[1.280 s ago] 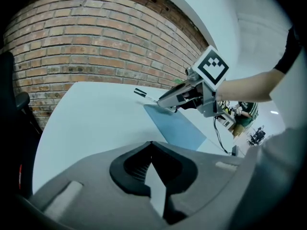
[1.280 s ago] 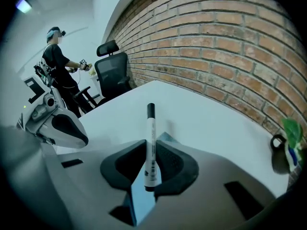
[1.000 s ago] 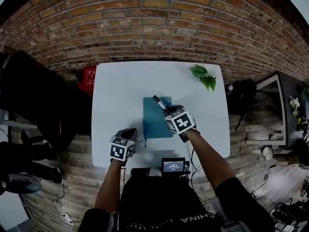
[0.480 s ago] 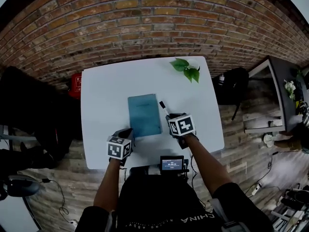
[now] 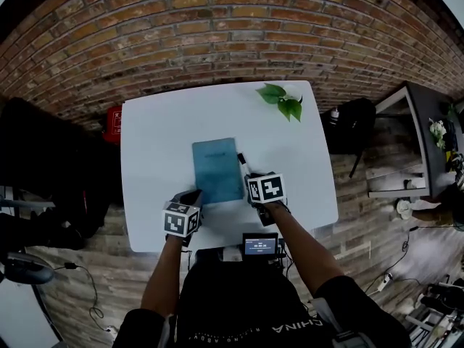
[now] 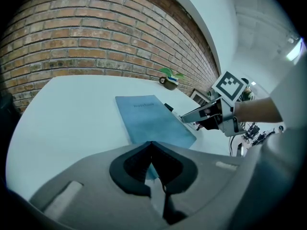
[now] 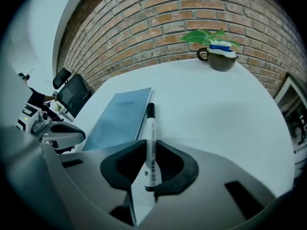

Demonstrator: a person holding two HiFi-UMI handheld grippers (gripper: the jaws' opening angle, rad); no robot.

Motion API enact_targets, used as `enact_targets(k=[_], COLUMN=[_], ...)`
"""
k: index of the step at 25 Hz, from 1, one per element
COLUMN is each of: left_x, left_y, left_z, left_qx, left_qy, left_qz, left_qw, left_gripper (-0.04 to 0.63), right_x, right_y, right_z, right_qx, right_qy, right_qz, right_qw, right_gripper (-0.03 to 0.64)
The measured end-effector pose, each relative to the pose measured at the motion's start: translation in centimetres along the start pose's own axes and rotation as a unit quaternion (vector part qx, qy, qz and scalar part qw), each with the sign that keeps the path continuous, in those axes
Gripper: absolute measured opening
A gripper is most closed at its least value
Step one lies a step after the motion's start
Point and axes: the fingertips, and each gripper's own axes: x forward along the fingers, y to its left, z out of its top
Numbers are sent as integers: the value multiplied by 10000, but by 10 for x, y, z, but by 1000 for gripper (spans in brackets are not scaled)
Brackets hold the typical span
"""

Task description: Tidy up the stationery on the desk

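Clamping a white plastic marker pen with black cap (image 7: 150,128) is the right tool (image 7: 149,161); the left tool (image 6: 152,152) (empty) is pressed together.

- The notebook (image 5: 216,169) lies flat near the middle of the tabletop (image 5: 152,143).
- The marker (image 5: 243,164) runs just beside the notebook's right edge, its rear end between the fingers (image 7: 120,169) of the right gripper (image 5: 251,180).
- The left gripper (image 5: 190,199) is at the notebook's near left corner.
- The potted plant (image 5: 283,101) stands at the far right corner, well apart from the notebook.
- The brick wall (image 5: 217,35) lies behind the tabletop.
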Motion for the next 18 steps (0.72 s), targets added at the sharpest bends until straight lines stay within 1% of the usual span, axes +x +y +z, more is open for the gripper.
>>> enact_targets(k=[7,12,18], left_x=[2,4,5], left_y=[2,2,2], left_z=[-3,-1,0], left_qx=[119,157,222], left_qy=[63,58,62], left_qz=[-63,-137,-185], left_qw=[9999,9998,9996], left_gripper=[11,11,11], right_x=[3,3,2], right_y=[2,8,18], right_z=[1,-2,-5], right_qx=[56,-69,-280], right_qy=[12,94,123], right_qz=[-110,13,222], right_qw=[9999,9999,9993], right_gripper=[74,77,95])
